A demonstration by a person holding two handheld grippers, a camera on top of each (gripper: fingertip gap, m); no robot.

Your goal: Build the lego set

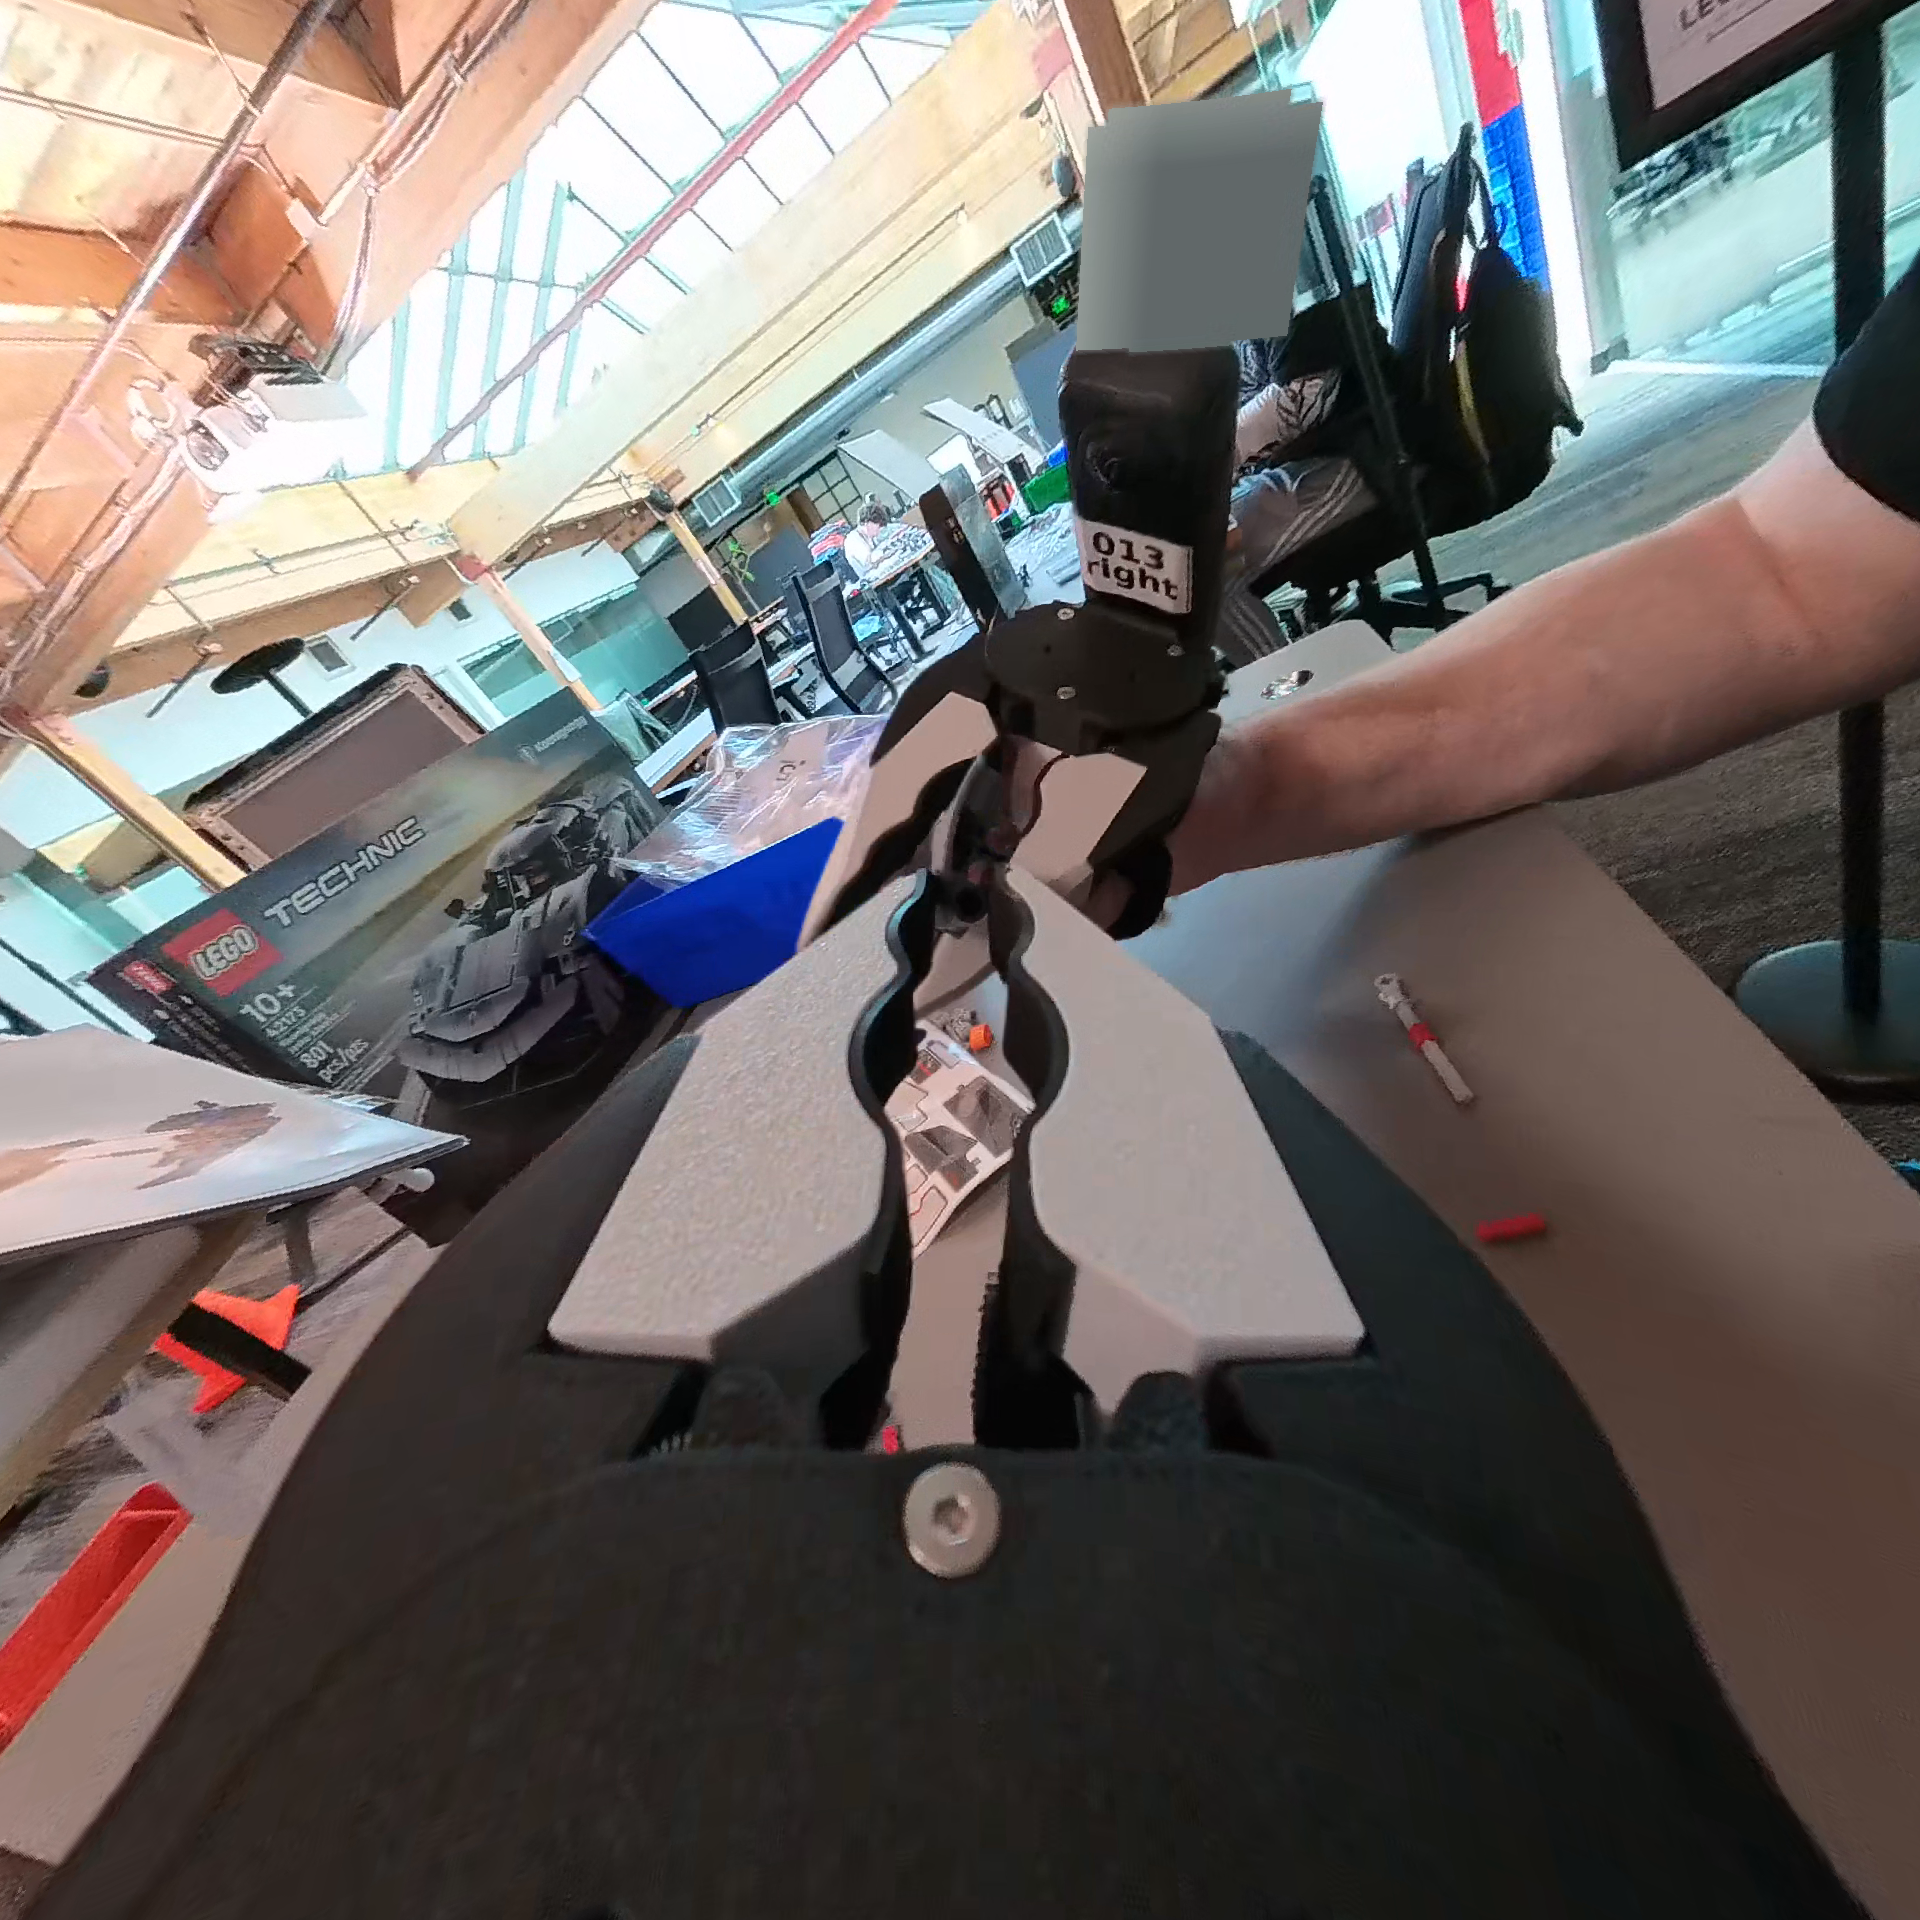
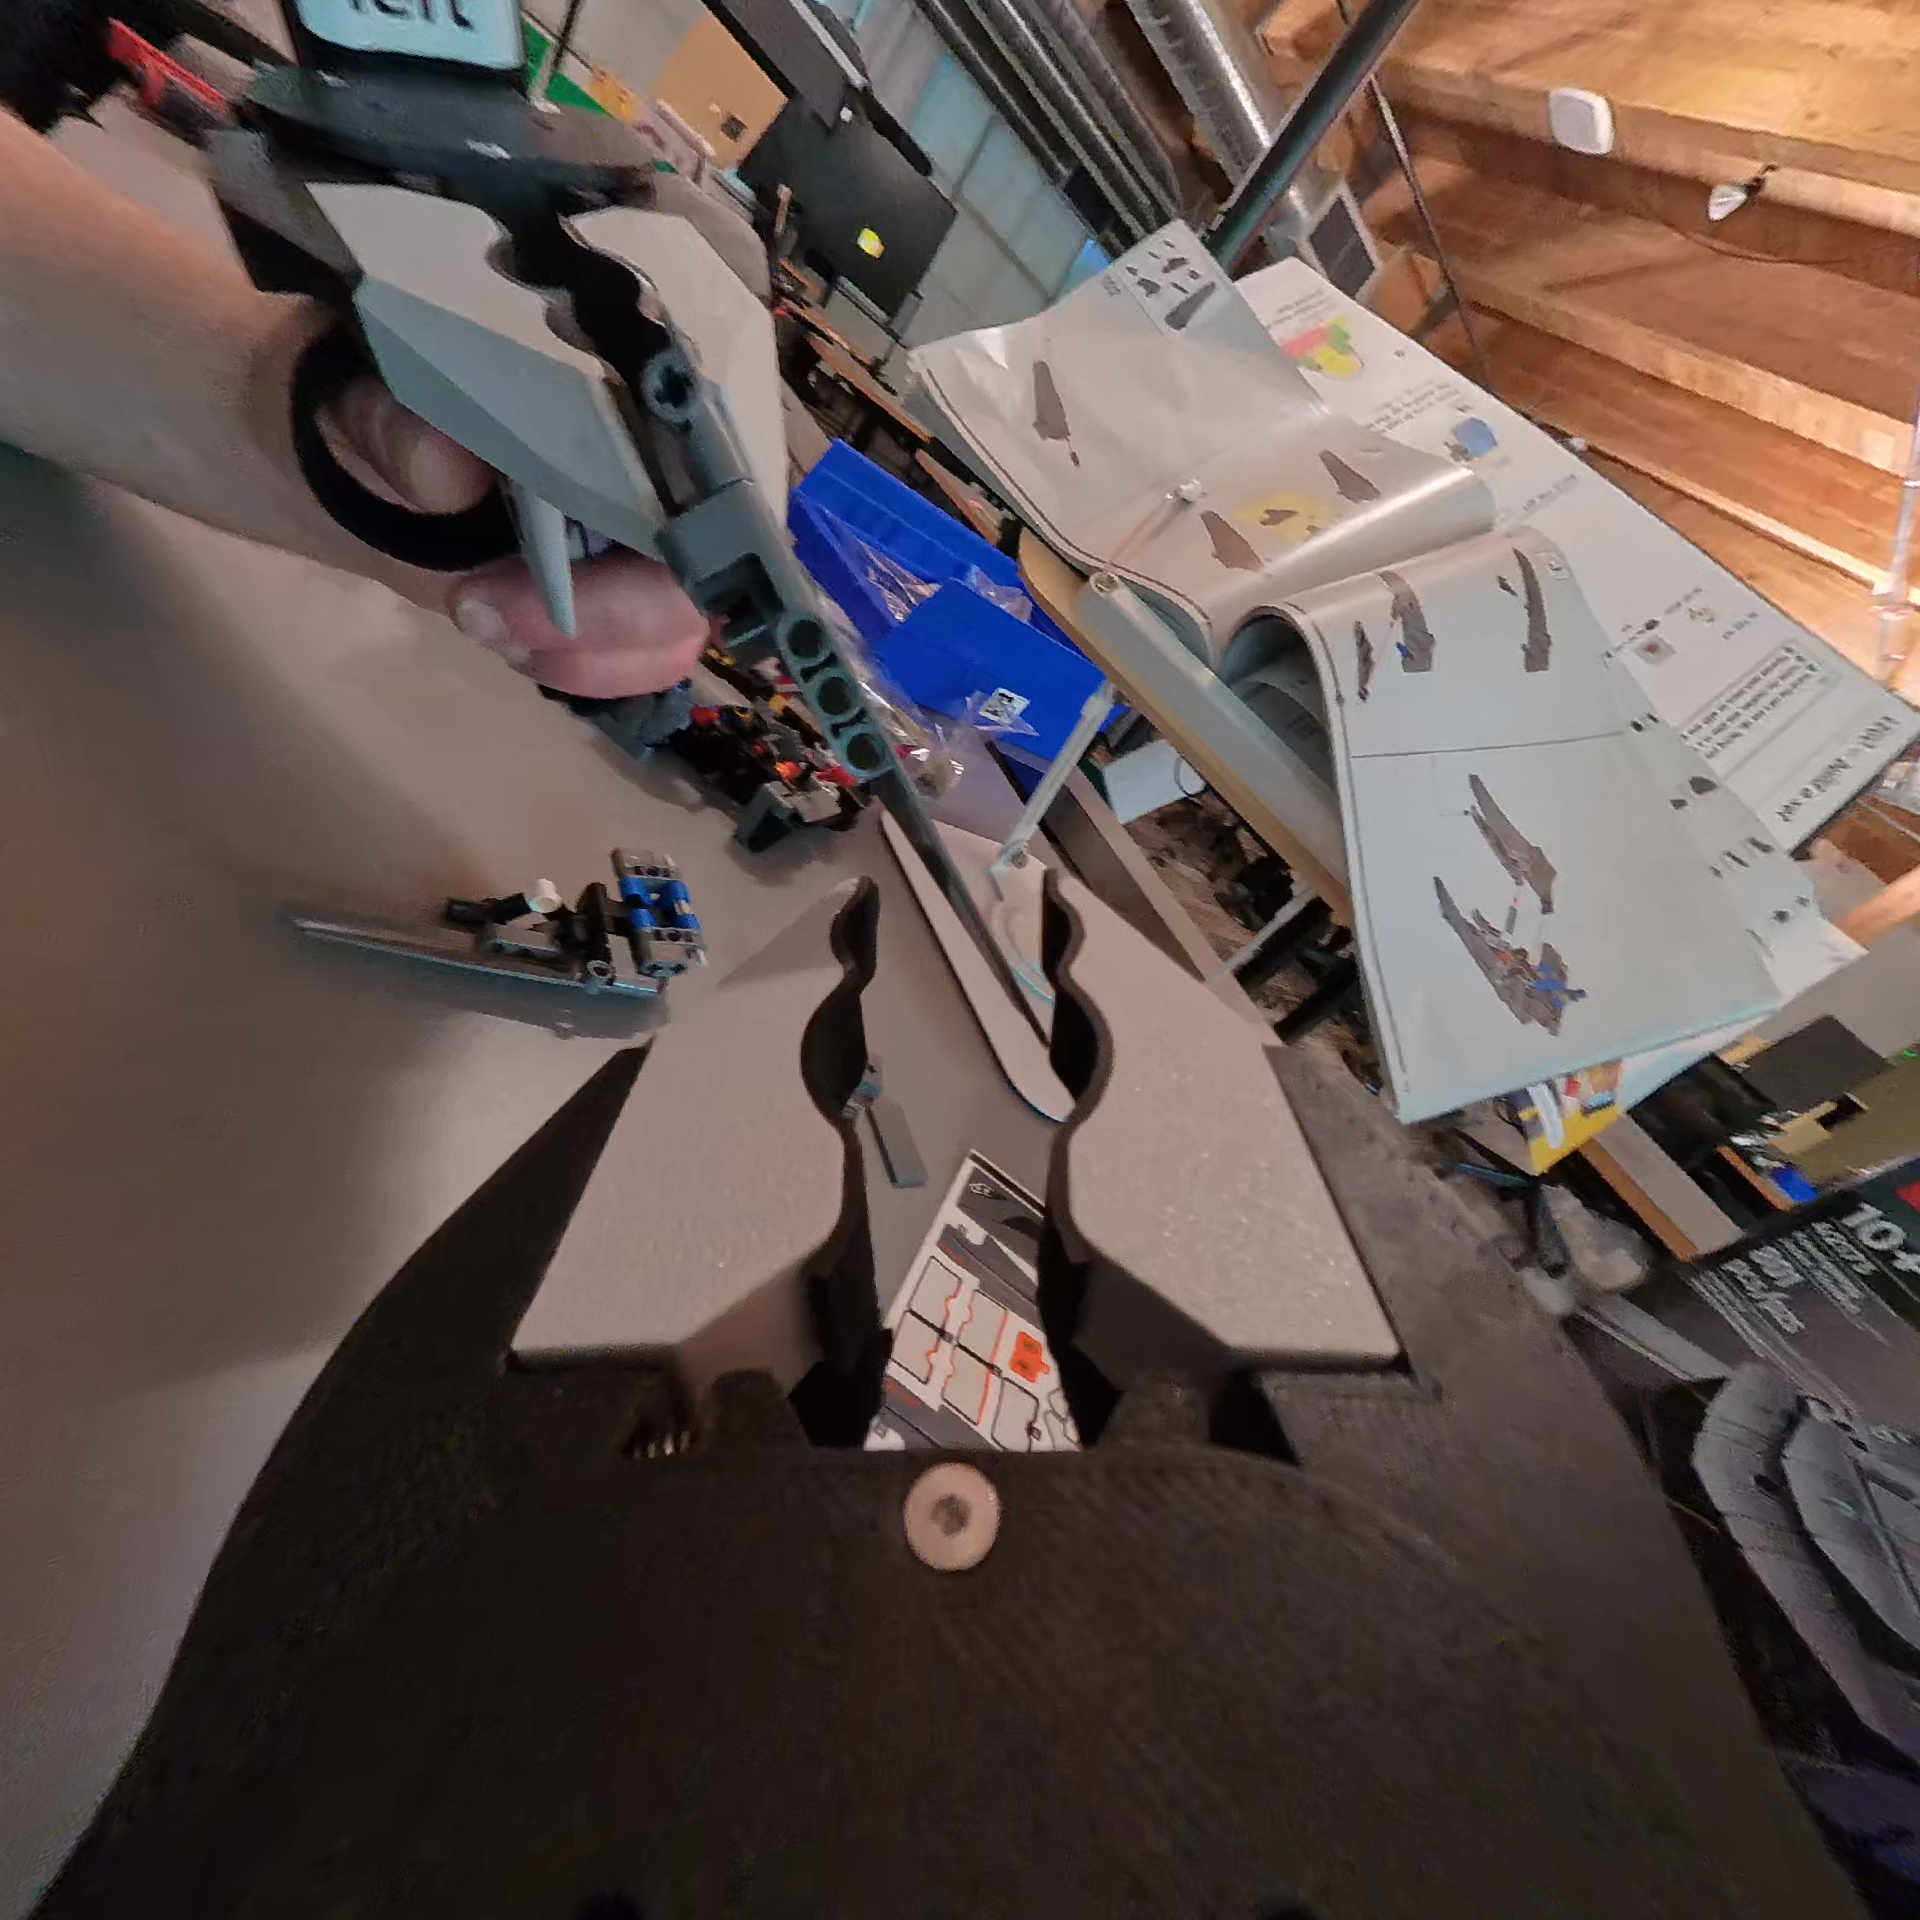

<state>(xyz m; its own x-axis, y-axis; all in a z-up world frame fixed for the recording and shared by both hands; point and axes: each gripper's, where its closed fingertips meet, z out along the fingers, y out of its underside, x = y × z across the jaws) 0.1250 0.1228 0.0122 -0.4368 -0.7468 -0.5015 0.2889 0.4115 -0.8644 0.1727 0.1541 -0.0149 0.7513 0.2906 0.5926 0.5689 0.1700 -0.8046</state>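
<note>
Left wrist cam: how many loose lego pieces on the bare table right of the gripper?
2. A white-and-red axle farther out, a small red pin nearer the camera. More may sit hidden behind the left gripper.

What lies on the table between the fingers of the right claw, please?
The right wrist view shows a white sticker sheet with orange and grey shapes and a flat grey Lego piece between the fingers of the open right claw.
</note>
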